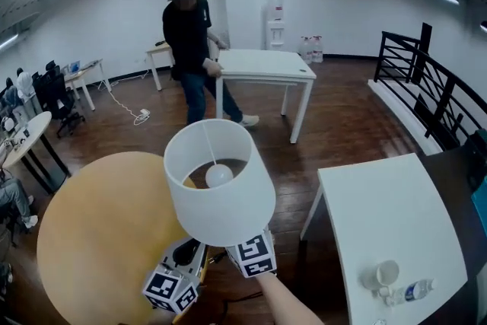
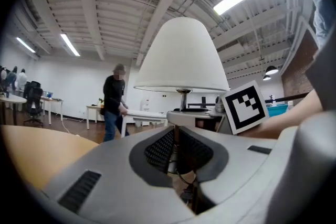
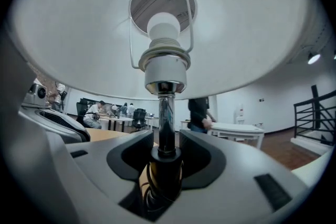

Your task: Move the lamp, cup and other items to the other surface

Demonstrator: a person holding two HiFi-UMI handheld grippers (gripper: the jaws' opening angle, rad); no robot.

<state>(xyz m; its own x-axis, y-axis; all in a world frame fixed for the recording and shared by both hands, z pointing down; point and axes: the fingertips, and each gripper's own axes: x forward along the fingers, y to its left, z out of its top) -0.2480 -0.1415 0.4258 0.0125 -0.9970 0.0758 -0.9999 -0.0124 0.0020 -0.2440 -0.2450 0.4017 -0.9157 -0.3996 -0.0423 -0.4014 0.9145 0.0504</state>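
Lamp (image 1: pixel 219 186) is airborne over the right edge of the round yellow counter (image 1: pixel 91 232); open floor btwn it and the white counter (image 1: pixel 396 217). Right gripper (image 3: pixel 165 157) fingers clamp its dark stem. Left gripper (image 2: pixel 176 152) fingers pinch a thin dark lamp part. Only head view shows cup (image 1: pixel 383 274) & bottle (image 1: pixel 411 291) at the white counter's near end.

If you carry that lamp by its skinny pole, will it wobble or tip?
Probably top-heavy: the wide shade sits high above the thin stem where the right gripper's jaws clamp, so it may sway. The shiny stem might slip. The bulb looks breakable; go gently.
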